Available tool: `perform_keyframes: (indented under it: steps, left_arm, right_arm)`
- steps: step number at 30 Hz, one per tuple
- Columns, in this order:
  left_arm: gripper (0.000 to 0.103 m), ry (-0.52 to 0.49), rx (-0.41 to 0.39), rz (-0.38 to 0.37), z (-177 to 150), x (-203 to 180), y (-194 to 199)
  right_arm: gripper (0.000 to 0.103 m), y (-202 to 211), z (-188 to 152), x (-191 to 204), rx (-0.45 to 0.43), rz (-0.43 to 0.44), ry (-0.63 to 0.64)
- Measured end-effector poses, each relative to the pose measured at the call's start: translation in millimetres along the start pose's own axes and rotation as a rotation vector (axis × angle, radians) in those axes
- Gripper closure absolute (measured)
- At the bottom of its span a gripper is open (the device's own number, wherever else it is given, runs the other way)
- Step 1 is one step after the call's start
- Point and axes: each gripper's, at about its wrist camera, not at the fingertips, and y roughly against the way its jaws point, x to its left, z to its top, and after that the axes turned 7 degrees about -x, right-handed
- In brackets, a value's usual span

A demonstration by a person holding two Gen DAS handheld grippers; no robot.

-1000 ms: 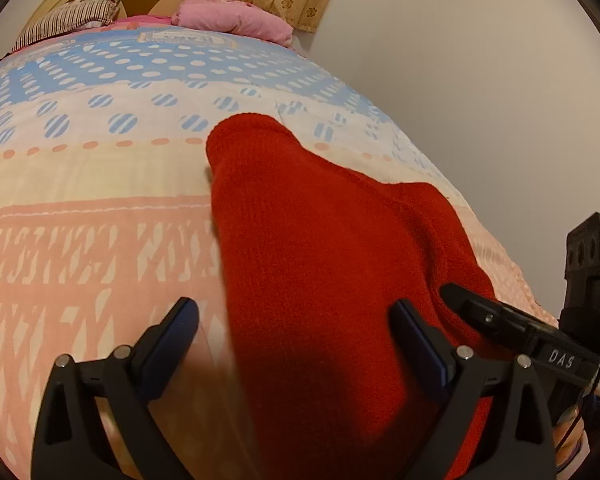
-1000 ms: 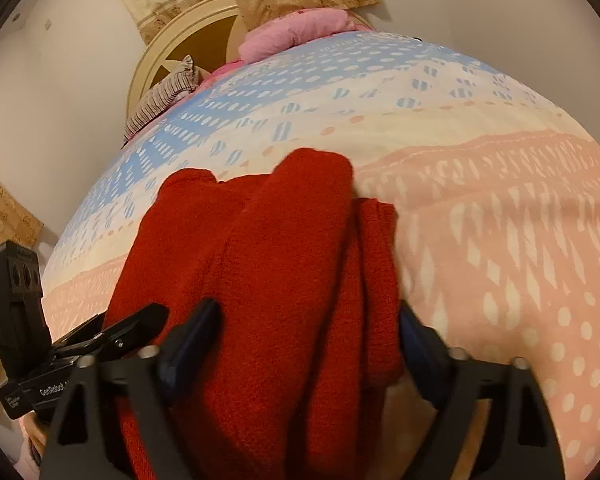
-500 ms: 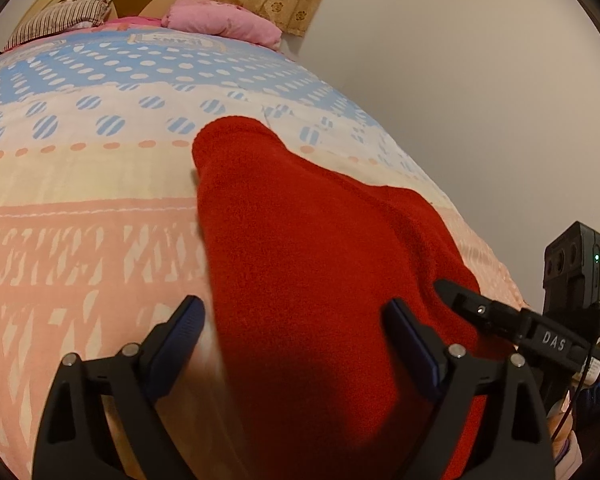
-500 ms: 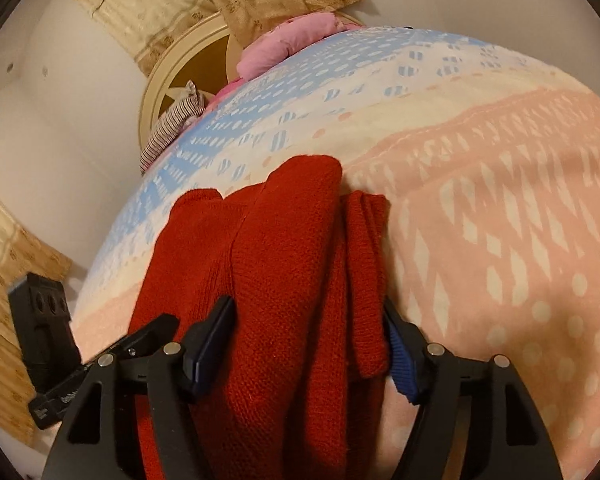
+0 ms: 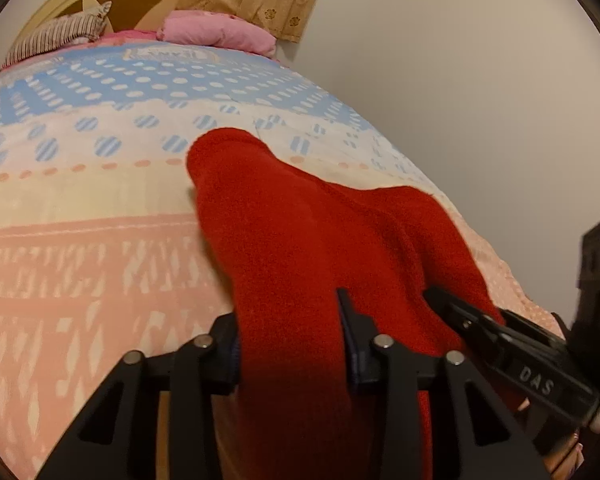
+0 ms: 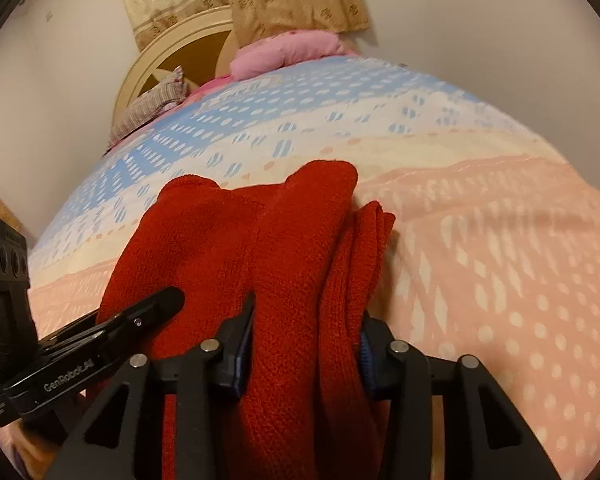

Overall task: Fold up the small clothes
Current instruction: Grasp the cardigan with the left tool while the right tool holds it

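Your left hand-held gripper (image 5: 290, 344) is clenched on the near edge of the red knitted garment (image 5: 300, 248), and your right hand-held gripper (image 6: 306, 344) is clenched on a bunched fold of the same garment beside it. The garment lies lengthwise on the bed's patterned quilt of pink, cream and blue bands (image 5: 80, 240), stretching away from you with its far end on the cream band. A pink pillow (image 5: 216, 34) and a striped pillow (image 5: 56, 38) rest against the cream round headboard (image 6: 160, 56).
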Motion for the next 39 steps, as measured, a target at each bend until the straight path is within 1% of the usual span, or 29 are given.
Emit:
perform_keyframes:
  steps: [2, 8, 14, 18, 21, 24, 29, 39]
  left_arm:
    - [0.066, -0.02, -0.008, 0.012, -0.8, -5.6, 9.0]
    - [0.066, -0.055, -0.037, 0.019, -5.6, -20.2, 44.0]
    - [0.066, -0.11, -0.05, 0.022, -15.8, -34.6, 74.8]
    - [0.066, -0.111, -0.038, 0.007, -21.1, -40.9, 87.0]
    - [0.066, -0.123, -0.038, -0.009, -27.6, -50.2, 98.4]
    - [0.066, -0.165, -0.039, -0.009, -35.6, -64.0, 110.2]
    - [0.066, -0.194, -0.04, -0.04, -44.2, -77.5, 124.5]
    - [0.066, -0.226, -0.049, -0.123, -58.8, -105.8, 144.7]
  right_arm:
    - [0.063, 13.2, -1.2, 9.0, -0.029, -0.032, 0.019]
    - [0.064, 61.5, -10.3, 33.8, -0.115, -0.083, 0.091]
    - [0.064, 104.4, -28.3, 50.4, -0.17, -0.11, 0.091]
    - [0.064, 132.0, -40.9, 58.3, -0.203, -0.123, 0.093]
    - [0.064, 152.5, -47.4, 56.6, -0.219, -0.133, 0.081]
    - [0.064, 172.6, -54.0, 53.8, -0.227, -0.144, 0.062]
    - [0.064, 203.2, -65.0, 42.4, -0.236, -0.159, 0.021]
    - [0.064, 265.3, -88.0, 36.9, -0.284, -0.253, 0.044]
